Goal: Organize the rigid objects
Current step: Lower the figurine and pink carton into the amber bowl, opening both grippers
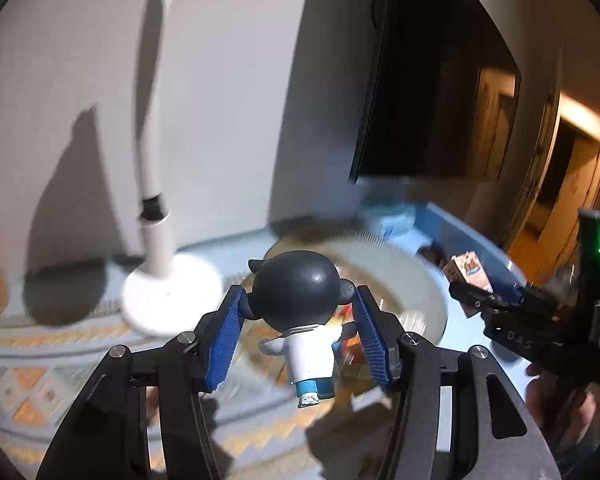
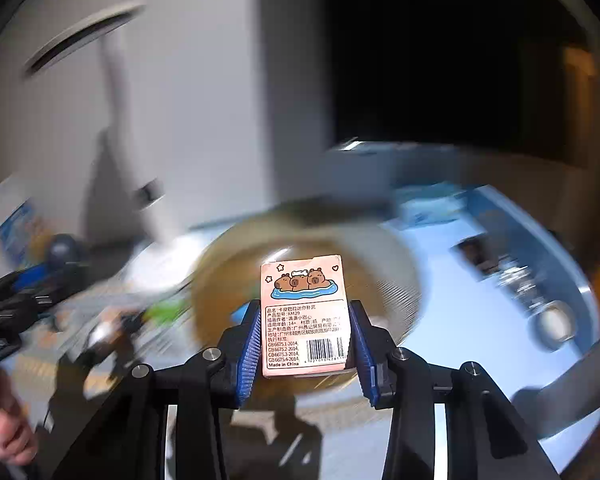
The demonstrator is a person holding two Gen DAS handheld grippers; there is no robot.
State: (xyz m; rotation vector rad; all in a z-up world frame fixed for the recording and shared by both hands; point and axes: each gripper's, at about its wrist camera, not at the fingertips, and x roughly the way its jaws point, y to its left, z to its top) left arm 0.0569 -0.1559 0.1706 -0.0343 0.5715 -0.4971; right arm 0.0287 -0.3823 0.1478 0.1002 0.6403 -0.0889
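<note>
While the left tongs (image 1: 300, 332) grip a figurine (image 1: 300, 312) and the right tongs (image 2: 305, 344) clamp a card box (image 2: 305, 316), both hang mid-carry over the basket (image 2: 404, 264), needing lowering and release.

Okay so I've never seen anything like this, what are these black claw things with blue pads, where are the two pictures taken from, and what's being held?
These are not robot arms. A person holds a two-finger gripper in each hand, and each gripper carries a wide-angle camera looking forward along its fingers, so each picture shows its own claw at the bottom.

The left wrist view shows the left gripper clamped on a small figurine with a dark round head and white body. The right gripper appears at its right edge.

The right wrist view shows the right gripper closed on a pink card box printed with cartoon capybaras and a barcode.

Below both sits a round beige basket on a patterned cloth, beside a white lamp and a blue tray. The background is motion-blurred.
</note>
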